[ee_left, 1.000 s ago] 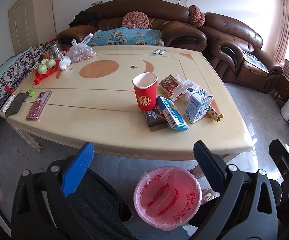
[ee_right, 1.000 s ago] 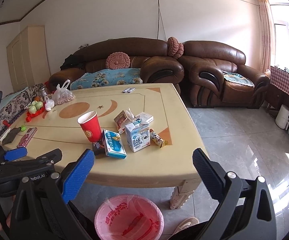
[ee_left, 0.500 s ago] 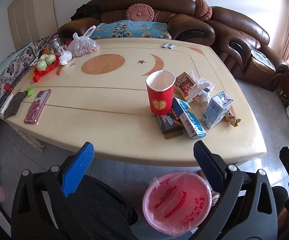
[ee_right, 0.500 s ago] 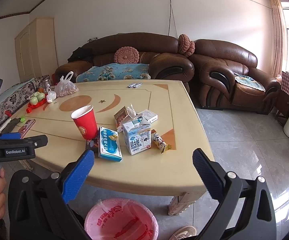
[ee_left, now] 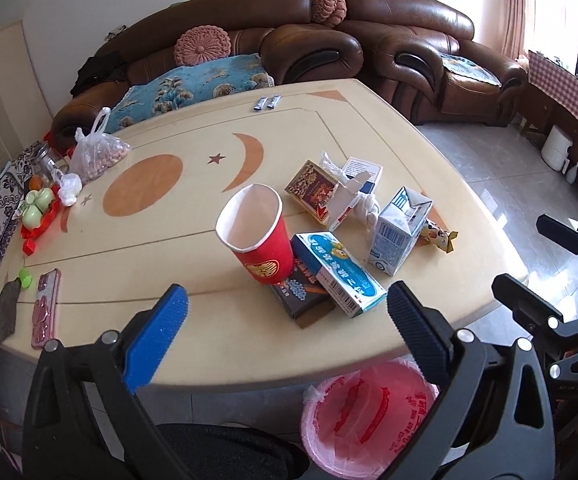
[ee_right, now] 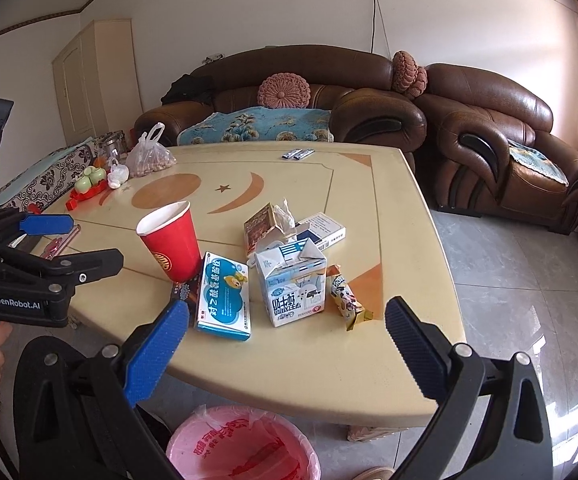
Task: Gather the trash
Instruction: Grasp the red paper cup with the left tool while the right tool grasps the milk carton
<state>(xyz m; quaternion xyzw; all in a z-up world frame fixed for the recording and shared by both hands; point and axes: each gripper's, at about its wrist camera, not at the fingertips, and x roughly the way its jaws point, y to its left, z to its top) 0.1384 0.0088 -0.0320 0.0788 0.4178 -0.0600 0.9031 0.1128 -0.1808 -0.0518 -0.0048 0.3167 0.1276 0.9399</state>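
Observation:
Trash lies bunched on the cream table (ee_left: 193, 92): a red paper cup (ee_left: 259, 240) (ee_right: 171, 240), a blue medicine box (ee_left: 337, 274) (ee_right: 225, 300), a dark box (ee_left: 303, 304) under them, a milk carton (ee_left: 401, 234) (ee_right: 293, 282), a snack wrapper (ee_left: 439, 236) (ee_right: 347, 296), a brown-red box (ee_left: 313, 190) and crumpled tissue (ee_right: 285, 216). A pink-lined trash bin (ee_left: 369, 416) (ee_right: 245, 446) stands on the floor by the near edge. My left gripper (ee_left: 285, 320) is open and empty, just short of the cup. My right gripper (ee_right: 285, 334) is open and empty, before the carton.
A pink phone (ee_left: 45, 312), a red tray of green fruit (ee_left: 39, 204), a bag of nuts (ee_left: 97, 152) and two small packets (ee_left: 267, 102) lie elsewhere on the table. Brown leather sofas (ee_right: 489, 120) stand behind it. Tiled floor lies to the right.
Both grippers have moved forward and up toward the trash pile, the left one tilting and closing in on the cup. Both stay open and empty.

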